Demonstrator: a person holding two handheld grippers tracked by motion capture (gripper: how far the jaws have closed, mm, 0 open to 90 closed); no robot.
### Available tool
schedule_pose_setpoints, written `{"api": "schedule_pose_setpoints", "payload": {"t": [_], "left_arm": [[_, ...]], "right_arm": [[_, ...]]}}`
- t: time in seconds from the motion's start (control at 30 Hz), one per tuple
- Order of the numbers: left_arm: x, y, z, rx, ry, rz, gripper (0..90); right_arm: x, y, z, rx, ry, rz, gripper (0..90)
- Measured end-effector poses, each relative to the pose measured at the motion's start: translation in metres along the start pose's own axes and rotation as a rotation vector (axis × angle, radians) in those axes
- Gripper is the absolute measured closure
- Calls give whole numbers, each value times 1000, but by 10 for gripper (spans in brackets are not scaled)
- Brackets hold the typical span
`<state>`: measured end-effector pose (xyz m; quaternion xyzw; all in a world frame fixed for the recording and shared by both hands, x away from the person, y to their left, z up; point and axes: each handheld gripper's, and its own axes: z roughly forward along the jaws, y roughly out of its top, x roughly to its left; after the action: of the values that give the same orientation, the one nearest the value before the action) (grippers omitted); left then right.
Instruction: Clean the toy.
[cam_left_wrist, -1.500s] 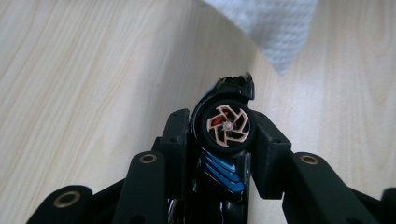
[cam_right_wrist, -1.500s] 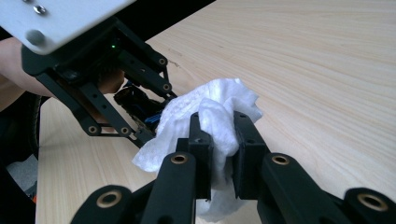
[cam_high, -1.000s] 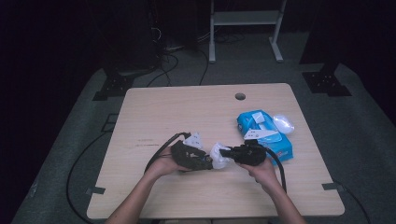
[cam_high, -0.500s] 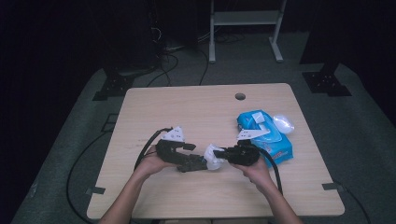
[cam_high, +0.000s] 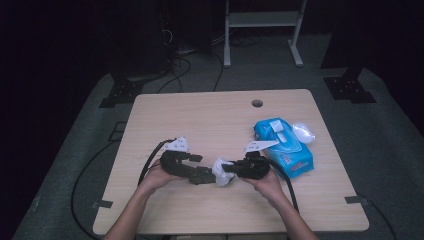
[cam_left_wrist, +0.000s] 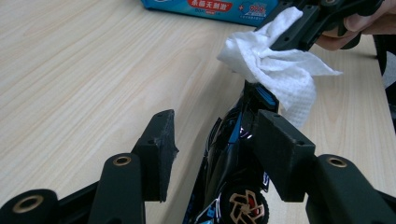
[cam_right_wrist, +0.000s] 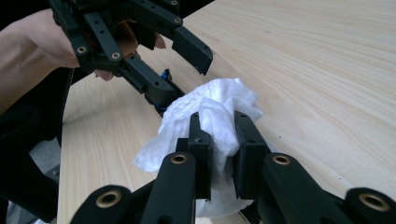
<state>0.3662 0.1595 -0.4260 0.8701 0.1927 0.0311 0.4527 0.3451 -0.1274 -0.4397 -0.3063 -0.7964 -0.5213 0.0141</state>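
Black jaws with brass-ringed pivots, black cables trailing

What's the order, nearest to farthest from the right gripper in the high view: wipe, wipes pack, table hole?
1. wipe: pinched in the right gripper, at its tips.
2. wipes pack: just behind, toward the table's right edge.
3. table hole: farthest, near the far edge.

We note a light wooden table (cam_high: 210, 125), rounded corners, standing on grey floor (cam_high: 75, 150). A round cable hole (cam_high: 257, 103) sits at about one o'clock from the tabletop's centre. At three o'clock lies a blue wipes pack (cam_high: 285, 145), with a clear plastic lid (cam_high: 303, 132) just beside it toward the right edge.
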Motion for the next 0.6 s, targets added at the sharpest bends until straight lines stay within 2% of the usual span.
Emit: {"api": "schedule_pose_setpoints", "payload": {"t": [0.17, 0.33, 0.6], "left_arm": [[-3, -5, -2, -10, -15, -14, 476], [-8, -12, -5, -33, -16, -23, 479], [-9, -19, -7, -66, -30, -47, 510]], "right_arm": [[8, -2, -1, 19, 0, -35, 792], [16, -8, -4, 16, 10, -62, 792], [24, -8, -4, 37, -7, -114, 792]]}}
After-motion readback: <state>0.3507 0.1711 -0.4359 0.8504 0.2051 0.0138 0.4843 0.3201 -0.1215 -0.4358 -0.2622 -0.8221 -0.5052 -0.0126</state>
